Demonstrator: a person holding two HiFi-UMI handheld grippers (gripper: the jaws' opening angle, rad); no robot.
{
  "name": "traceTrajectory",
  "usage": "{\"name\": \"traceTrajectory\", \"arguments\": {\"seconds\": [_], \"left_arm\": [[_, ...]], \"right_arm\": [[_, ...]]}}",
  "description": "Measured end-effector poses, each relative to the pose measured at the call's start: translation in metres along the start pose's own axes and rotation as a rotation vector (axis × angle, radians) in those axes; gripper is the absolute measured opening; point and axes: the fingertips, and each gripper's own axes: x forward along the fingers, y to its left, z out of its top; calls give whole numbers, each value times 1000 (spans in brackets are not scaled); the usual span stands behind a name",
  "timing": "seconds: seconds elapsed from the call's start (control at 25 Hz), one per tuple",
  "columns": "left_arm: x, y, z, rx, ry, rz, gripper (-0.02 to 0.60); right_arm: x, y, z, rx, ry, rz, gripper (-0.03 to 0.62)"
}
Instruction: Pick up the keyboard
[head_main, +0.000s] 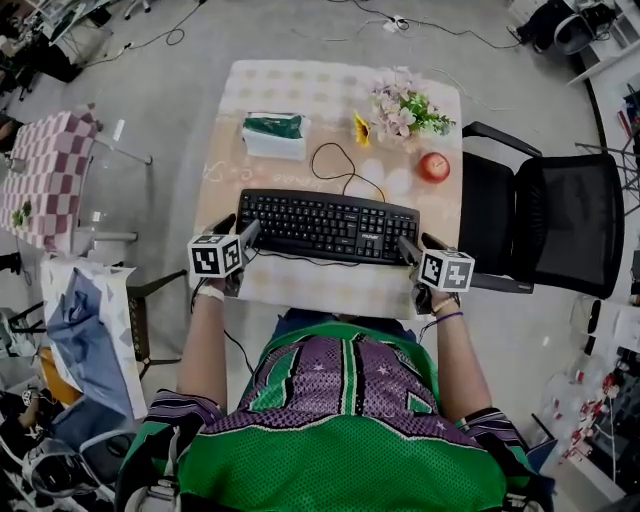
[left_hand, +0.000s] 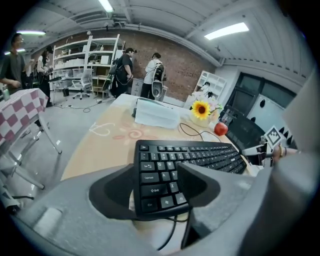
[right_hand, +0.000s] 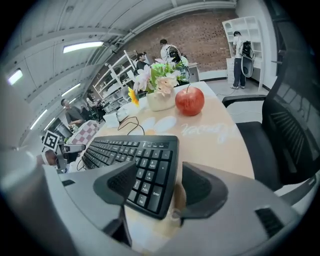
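A black keyboard (head_main: 328, 226) lies across the near part of the beige table (head_main: 300, 90), its cable looping behind it. My left gripper (head_main: 240, 228) is at its front left corner and my right gripper (head_main: 420, 245) at its front right corner. In the left gripper view the jaws (left_hand: 156, 180) stand wide apart, with the Ctrl and Shift corner of the keyboard (left_hand: 190, 160) between them. The right gripper view shows the same: its jaws (right_hand: 159, 176) straddle the numeric-pad corner of the keyboard (right_hand: 130, 155). Whether the pads press on it is not clear.
Behind the keyboard are a tissue box (head_main: 273, 135), a pot of flowers (head_main: 400, 108) and a red apple (head_main: 433, 166). A black office chair (head_main: 560, 225) stands close on the right. A checked table (head_main: 50, 175) and a cluttered seat (head_main: 95, 320) are on the left.
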Motion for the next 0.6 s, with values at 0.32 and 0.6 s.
{"name": "traceTrajectory", "arguments": {"seconds": [0.32,0.6], "left_arm": [[16,12,-6,-32,38,3,261],[23,13,-7,-69,92,-74,264]], "right_arm": [[14,-5,-7,15,38,6,272],[21,-2,-7,59,42,39,272]]}}
